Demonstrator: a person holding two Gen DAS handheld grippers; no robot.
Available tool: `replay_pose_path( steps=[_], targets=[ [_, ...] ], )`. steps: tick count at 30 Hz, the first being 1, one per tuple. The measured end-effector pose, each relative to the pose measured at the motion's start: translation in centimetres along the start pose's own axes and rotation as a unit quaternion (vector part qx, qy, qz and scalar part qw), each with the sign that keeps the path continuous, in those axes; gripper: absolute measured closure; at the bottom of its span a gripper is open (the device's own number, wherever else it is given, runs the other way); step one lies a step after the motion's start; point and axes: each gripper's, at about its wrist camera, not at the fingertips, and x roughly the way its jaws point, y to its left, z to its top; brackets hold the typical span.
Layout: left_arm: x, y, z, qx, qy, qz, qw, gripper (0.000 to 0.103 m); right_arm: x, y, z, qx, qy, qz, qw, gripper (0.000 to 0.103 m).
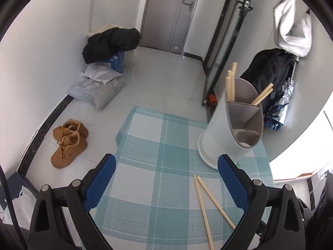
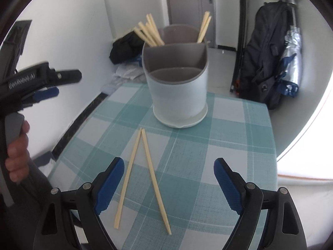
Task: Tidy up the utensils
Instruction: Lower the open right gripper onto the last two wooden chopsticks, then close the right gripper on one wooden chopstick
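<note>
Two loose chopsticks (image 2: 143,179) lie on the checked tablecloth (image 2: 239,129), joined at their far tips and splayed toward the camera in a narrow inverted V. Right gripper (image 2: 169,184): jaws spread wide, nothing between the blue pads (image 2: 109,187); the pair lies below and just ahead of the gap, its left stick close to the left pad, its right stick running toward the middle of the opening, neither touching the fingers. Utensil holder (image 2: 179,102): a pale cylinder with a grey divided insert, standing upright on the cloth beyond the far tips of the loose pair, straight ahead of the right gripper; further chopsticks stand in its two rear compartments, while the front compartment shows none. Left gripper (image 1: 166,184): jaws likewise wide apart and empty; in its own view the loose pair (image 1: 210,206) lies near the right-hand pad (image 1: 233,183), and the holder (image 1: 226,133) rises just beyond that same finger. A hand (image 2: 17,156) grips the left gripper's handle at the left edge of the right wrist view, well apart from the chopsticks.
</note>
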Motion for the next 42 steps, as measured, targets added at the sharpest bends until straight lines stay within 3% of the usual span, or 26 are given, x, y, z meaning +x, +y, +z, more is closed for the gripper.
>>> replay_pose_path(
  steps=[4,9,16,22,24,35,42],
  targets=[
    [0.6,1.3,0.6,-0.023,0.007,0.009,0.9997,0.007,2.6,0.5,1.1,-0.028,0.028,0.002,0.999,0.019],
    [1.0,2.8,1.1,-0.049,0.017,0.012,0.9986,0.007,6.6,1.9,2.4,-0.063,0.086,0.038,0.994,0.041],
    [1.3,4.8,1.5,-0.1,0.026,-0.005,0.9946,0.007,9.1,3.8,2.6,-0.117,0.113,0.031,0.986,0.053],
    [1.4,5.5,1.8,-0.117,0.029,-0.01,0.9927,0.007,10.0,4.5,2.1,-0.141,0.125,0.022,0.982,0.082],
    [1.4,5.7,1.8,-0.12,0.029,-0.01,0.9923,0.007,9.8,4.8,1.9,-0.147,0.128,0.026,0.981,0.097],
    [1.1,6.5,1.5,-0.138,0.037,-0.02,0.9896,0.007,7.2,3.8,0.5,-0.141,0.167,0.034,0.975,0.097],
    [1.0,7.6,1.3,-0.147,0.04,-0.012,0.9882,0.007,7.9,4.9,0.4,-0.135,0.162,0.024,0.977,0.094]
  ],
)
